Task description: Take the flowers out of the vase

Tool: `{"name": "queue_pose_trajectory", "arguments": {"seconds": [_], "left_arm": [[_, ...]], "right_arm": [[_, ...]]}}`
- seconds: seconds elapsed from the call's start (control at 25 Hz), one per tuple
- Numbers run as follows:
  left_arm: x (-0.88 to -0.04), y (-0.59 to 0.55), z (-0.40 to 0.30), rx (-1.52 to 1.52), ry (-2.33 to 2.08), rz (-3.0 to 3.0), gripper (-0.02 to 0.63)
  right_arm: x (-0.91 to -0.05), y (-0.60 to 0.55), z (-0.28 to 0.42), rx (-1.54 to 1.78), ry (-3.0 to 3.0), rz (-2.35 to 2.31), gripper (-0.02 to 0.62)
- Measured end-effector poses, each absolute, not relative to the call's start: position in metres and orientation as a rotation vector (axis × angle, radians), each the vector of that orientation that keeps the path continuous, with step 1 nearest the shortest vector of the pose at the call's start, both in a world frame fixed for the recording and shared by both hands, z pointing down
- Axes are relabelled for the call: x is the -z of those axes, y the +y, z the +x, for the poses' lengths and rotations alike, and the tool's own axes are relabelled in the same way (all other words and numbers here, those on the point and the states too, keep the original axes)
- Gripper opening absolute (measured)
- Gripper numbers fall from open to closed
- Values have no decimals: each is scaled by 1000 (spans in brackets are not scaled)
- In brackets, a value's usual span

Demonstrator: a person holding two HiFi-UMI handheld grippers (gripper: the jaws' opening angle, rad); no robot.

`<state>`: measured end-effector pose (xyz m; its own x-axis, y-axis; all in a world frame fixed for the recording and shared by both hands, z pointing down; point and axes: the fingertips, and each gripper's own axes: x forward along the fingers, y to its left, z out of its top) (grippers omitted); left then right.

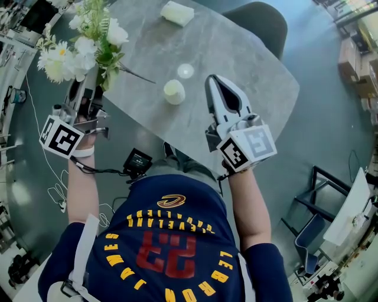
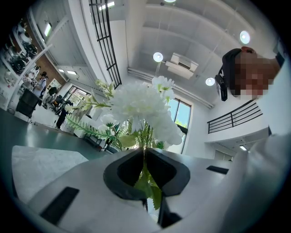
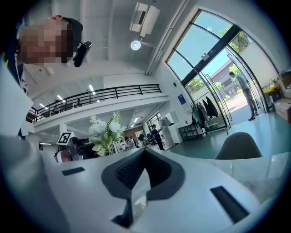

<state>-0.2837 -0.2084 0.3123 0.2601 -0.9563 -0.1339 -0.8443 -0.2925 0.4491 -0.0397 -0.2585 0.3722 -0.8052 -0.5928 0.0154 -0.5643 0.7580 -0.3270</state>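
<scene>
The flowers (image 1: 82, 47) are clear of the vase, up in the upper left of the head view, a bunch of white blooms and green fern hanging over the counter's left edge; one thin dark stem pokes right across the grey stone. The left gripper (image 1: 87, 88) has them by the stems; in the left gripper view the gripper (image 2: 144, 152) has its dark pads pinched onto a green stem and leaf, with the white heads (image 2: 141, 107) fanning out just above. It is clamped on the bunch, no doubt there.

The cream vase (image 1: 174, 92) stands upright on the counter (image 1: 236, 65), to the right of the bunch and apart from it; just beyond it, up-frame, sits a small white round thing (image 1: 185, 71), too small to name. A pale block (image 1: 177, 13) lies at the top edge of the counter; a dark chair (image 1: 263, 23) is tucked in at the upper right.

The right gripper (image 1: 214, 82) floats over the counter right of the vase, not touching it; in the right gripper view the gripper (image 3: 144, 152) has its jaws pressed together with nothing between them. Off to the left in that view the bunch (image 3: 105, 129) shows, with the left gripper's marker cube (image 3: 66, 138) beside it.

At the bottom of the head view the person's navy jersey (image 1: 171, 248) fills the frame; a small black box (image 1: 137, 160) on a cable lies on the floor by the left arm.
</scene>
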Motion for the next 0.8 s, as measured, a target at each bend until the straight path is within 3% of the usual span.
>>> {"name": "queue_pose_trajectory", "arguments": {"seconds": [0.8], "left_arm": [[-314,-207,-284,571,-1641,2244,26]], "right_arm": [[-374,-256,-41,500,2860,-947,6]]}}
